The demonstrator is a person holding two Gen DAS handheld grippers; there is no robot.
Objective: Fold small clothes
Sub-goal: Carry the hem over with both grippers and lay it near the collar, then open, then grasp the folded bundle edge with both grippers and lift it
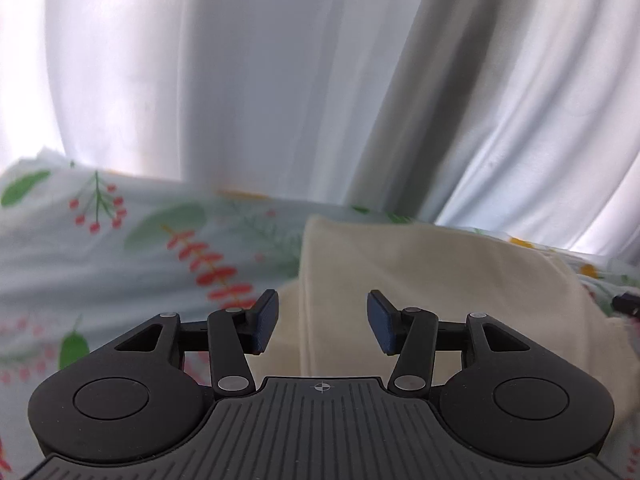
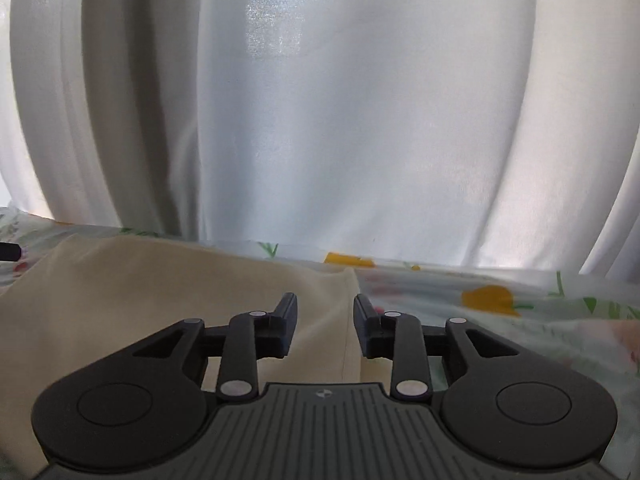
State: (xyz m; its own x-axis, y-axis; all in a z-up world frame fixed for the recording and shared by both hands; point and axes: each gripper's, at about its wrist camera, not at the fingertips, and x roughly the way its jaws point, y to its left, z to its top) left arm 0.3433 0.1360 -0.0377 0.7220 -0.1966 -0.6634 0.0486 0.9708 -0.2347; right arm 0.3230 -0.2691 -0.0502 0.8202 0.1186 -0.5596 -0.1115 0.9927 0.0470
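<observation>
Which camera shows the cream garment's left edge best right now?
The left wrist view: the cream garment has its left edge running straight up between the open left gripper's fingers. The right wrist view shows the garment too, but only its right edge, by the open right gripper.

Each gripper, left gripper (image 1: 322, 322) and right gripper (image 2: 325, 326), is matte black with ribbed grey base, round side discs, silver pivot screws, blue-padded fingers (image 1: 266, 320) ahead.
</observation>
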